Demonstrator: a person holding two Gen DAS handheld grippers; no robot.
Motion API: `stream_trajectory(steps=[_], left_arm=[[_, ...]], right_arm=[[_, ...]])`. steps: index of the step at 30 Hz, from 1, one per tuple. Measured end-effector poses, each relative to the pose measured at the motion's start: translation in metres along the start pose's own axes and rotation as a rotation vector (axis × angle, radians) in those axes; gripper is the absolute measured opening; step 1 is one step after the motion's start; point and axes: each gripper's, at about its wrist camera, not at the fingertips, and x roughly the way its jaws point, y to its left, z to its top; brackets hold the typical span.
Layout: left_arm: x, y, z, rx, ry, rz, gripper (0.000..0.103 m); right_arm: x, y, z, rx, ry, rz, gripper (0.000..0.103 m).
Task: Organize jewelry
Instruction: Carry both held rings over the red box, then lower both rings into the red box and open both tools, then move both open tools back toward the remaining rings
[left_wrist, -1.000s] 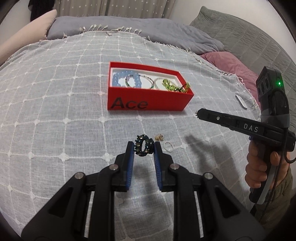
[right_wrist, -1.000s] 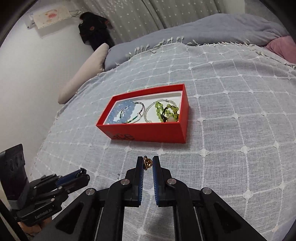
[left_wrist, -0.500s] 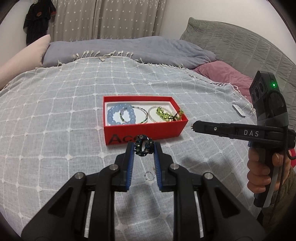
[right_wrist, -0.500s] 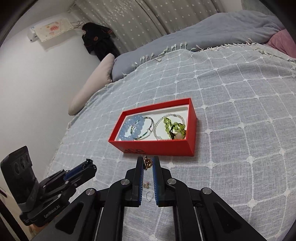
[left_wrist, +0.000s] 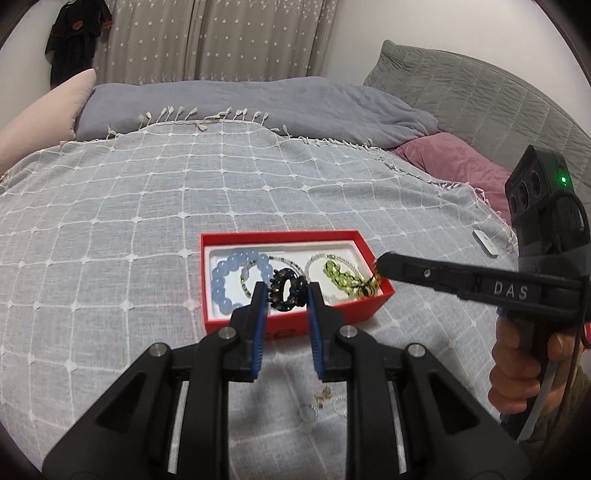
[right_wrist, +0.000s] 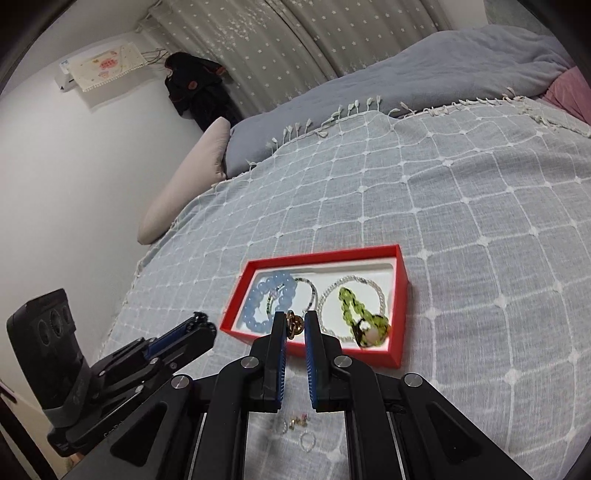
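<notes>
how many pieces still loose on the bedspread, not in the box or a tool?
About 4, small and blurred: a pale ring, a gold piece, another pale ring and a pinkish bit, clustered on the bedspread beneath the right tool. More may hide behind it.

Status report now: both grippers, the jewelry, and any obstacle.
Left gripper shut on dark beaded ring. Right gripper shut on gold ring. Red box just ahead, path free. Small pieces remain on bedspread.

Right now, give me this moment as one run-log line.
left gripper: shut on dark ring | right gripper: shut on gold ring | red box: bracelets inside
</notes>
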Motion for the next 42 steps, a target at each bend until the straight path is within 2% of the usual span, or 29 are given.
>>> stream_trajectory(steps=[7, 10, 14, 15, 17, 19, 25, 28, 37, 42], left_arm=[[0.019, 0.0, 0.01, -0.001, 0.009, -0.012, 0.023], [0.023, 0.005, 0.012, -0.04, 0.008, -0.025, 0.023], [0.021, 0.017, 0.01, -0.103, 0.014, -0.046, 0.037], [0.02, 0.019, 0.011, -0.11, 0.011, -0.05, 0.037], [0.016, 0.023, 0.01, -0.123, 0.008, -0.05, 0.037], [0.011, 0.025, 0.008, -0.12, 0.008, -0.038, 0.037], [0.0, 0.028, -0.005, -0.111, 0.04, 0.028, 0.037], [-0.006, 0.032, -0.015, -0.136, 0.059, 0.015, 0.04], [-0.005, 0.02, -0.048, -0.093, 0.162, 0.031, 0.042], [-0.003, 0.016, -0.058, -0.096, 0.2, 0.018, 0.042]], right_arm=[[0.014, 0.002, 0.006, -0.022, 0.01, -0.028, 0.01], [0.016, 0.004, 0.006, -0.033, 0.006, -0.036, 0.01], [0.013, 0.004, 0.008, -0.032, -0.031, -0.103, 0.021], [0.011, 0.001, 0.009, -0.023, -0.041, -0.102, 0.022], [0.007, -0.002, 0.01, -0.008, -0.05, -0.083, 0.031], [0.003, -0.003, 0.01, 0.001, -0.057, -0.094, 0.033], [-0.006, -0.008, 0.005, 0.025, -0.048, -0.094, 0.033], [-0.009, -0.006, -0.003, 0.012, -0.038, -0.107, 0.033], [-0.017, -0.006, -0.028, -0.034, 0.019, -0.165, 0.033], [-0.026, -0.005, -0.038, -0.016, 0.042, -0.151, 0.033]])
